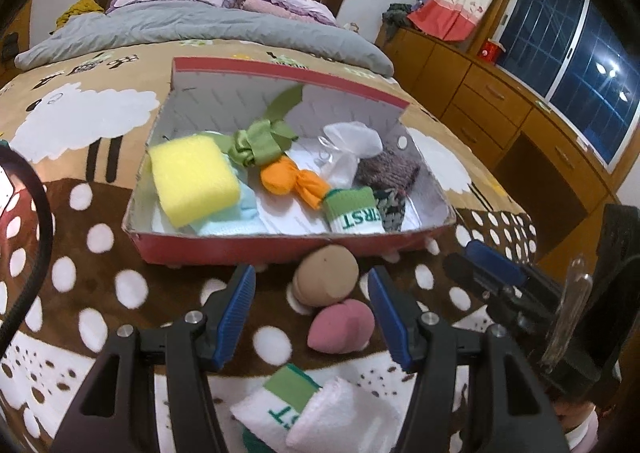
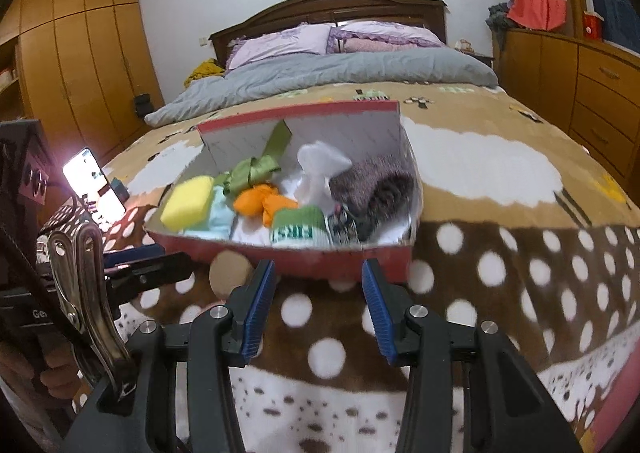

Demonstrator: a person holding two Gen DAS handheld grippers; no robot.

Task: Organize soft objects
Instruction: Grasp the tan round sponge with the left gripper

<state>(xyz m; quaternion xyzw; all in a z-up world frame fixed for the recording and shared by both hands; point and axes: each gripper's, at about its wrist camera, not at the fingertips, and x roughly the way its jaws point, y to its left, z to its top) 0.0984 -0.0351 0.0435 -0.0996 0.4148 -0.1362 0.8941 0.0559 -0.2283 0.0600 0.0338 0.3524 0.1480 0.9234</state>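
A red shoebox (image 1: 240,249) lies open on the bed. It holds a yellow sponge (image 1: 192,177), a green ribbon (image 1: 260,141), an orange cloth (image 1: 292,181), a white bag (image 1: 348,145), a knitted piece (image 1: 388,169) and a green-and-white sock roll (image 1: 354,211). In front of the box, a tan sock ball (image 1: 326,273) and a pink sock ball (image 1: 342,327) lie between the fingers of my left gripper (image 1: 311,272), which is open and not pressing on them. Another green-and-white sock roll (image 1: 296,405) lies below it. My right gripper (image 2: 318,267) is open and empty, just short of the box's front wall (image 2: 320,257).
The dotted brown blanket (image 2: 520,273) covers the near bed. A grey duvet (image 2: 320,73) and pillows lie at the far end. A lit phone on a stand (image 2: 96,189) is to the left. Wooden drawers (image 1: 500,113) run along the right wall.
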